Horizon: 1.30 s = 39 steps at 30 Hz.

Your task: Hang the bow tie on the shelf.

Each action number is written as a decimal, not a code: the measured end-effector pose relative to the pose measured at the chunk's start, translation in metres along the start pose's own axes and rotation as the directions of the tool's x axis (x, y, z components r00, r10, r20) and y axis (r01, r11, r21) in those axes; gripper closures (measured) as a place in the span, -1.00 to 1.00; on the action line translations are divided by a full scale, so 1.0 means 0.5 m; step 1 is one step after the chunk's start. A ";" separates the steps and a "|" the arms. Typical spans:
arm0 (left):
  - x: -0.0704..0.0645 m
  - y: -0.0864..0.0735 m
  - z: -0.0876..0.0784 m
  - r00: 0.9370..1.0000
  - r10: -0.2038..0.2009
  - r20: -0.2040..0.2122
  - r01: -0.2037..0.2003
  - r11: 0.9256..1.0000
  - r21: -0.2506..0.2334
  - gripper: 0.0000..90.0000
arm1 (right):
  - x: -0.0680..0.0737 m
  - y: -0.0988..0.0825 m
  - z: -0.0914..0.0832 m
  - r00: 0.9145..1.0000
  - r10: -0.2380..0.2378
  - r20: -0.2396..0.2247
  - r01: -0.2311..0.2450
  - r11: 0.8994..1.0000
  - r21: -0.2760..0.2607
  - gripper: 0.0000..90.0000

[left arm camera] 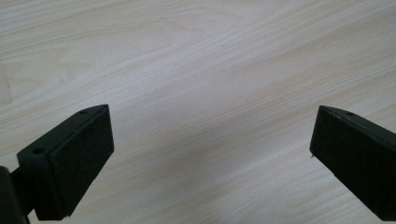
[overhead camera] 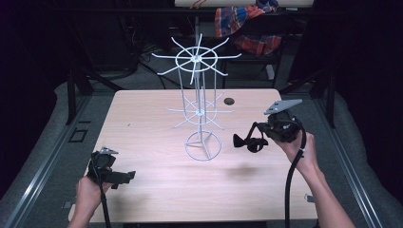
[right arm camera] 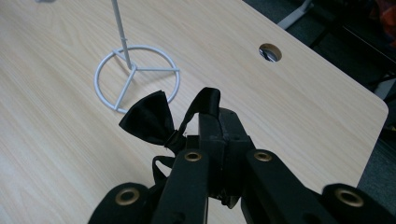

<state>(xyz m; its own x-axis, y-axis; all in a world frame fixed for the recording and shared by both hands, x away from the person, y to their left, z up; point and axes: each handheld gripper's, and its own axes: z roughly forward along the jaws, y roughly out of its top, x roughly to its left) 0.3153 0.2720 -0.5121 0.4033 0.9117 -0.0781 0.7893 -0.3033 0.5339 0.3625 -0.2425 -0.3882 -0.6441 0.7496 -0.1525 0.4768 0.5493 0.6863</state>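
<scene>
The person's two forearms come in at the near edge of the table point(overhead camera: 142, 190), each hand carrying one gripper. The left gripper point(left arm camera: 212, 140) rests low by the near left corner with its jaws spread wide and nothing between them, just bare wood below. The right gripper point(right arm camera: 212, 133) is clamped tight on the strap of a black bow tie point(right arm camera: 148, 119), held up in the air just to the right of the white wire rack point(overhead camera: 198, 95), with the bow hanging out past the jaw tips toward the rack's ring base point(right arm camera: 137, 74). The bow tie looks light and floppy: soft satin-like cloth that will droop and swing as the hand moves, and its sheen suggests it could slip if pinched loosely. The strap is the sensible place to hold it, since that leaves the loop free to catch on one of the rack's thin arms; the knot would be a firmer hold but would probably crowd the loop. The rack itself looks light and spindly, so a snag could likely tip it. Counting: one bow tie, one rack with two tiers of spokes, two grippers, one round cable hole point(right arm camera: 270, 52) in the table, and what seems to be one plaid cloth point(overhead camera: 244, 23) in the dim background
</scene>
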 end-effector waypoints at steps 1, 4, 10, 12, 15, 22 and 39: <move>0.001 0.000 0.000 1.000 0.000 0.000 0.000 1.000 0.000 -1.00 | 0.000 0.002 0.000 1.000 0.000 -0.001 0.000 1.000 -0.001 1.00; 0.001 0.000 0.000 1.000 0.000 0.002 0.000 1.000 -0.002 -1.00 | 0.002 0.013 0.001 1.000 -0.003 0.001 0.003 1.000 -0.009 1.00; 0.001 0.002 0.004 1.000 0.004 0.004 -0.004 1.000 0.005 -1.00 | 0.004 0.031 -0.001 1.000 -0.021 -0.001 0.021 1.000 -0.023 1.00; 0.000 0.001 0.003 1.000 0.002 0.002 -0.002 1.000 0.004 -1.00 | 0.005 0.037 -0.002 1.000 -0.023 0.000 0.023 0.999 -0.035 1.00; 0.001 0.000 0.002 1.000 0.003 0.000 -0.003 1.000 0.003 -1.00 | 0.005 0.044 0.000 1.000 -0.024 -0.002 0.024 0.999 -0.049 1.00; 0.000 0.002 0.005 1.000 0.004 0.007 -0.004 1.000 0.012 -1.00 | 0.010 0.062 -0.001 0.999 -0.043 -0.004 0.043 0.997 -0.066 1.00; -0.001 -0.001 0.003 1.000 0.000 0.002 0.000 1.000 0.010 -1.00 | 0.006 0.090 0.019 0.997 -0.067 -0.026 0.064 0.993 -0.100 1.00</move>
<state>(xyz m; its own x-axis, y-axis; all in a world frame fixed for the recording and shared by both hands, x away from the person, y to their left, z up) 0.3154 0.2712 -0.5135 0.4040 0.9113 -0.0794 0.7937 -0.3060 0.5258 0.3877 -0.2120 -0.3646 -0.6897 0.7015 -0.1798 0.3724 0.5565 0.7428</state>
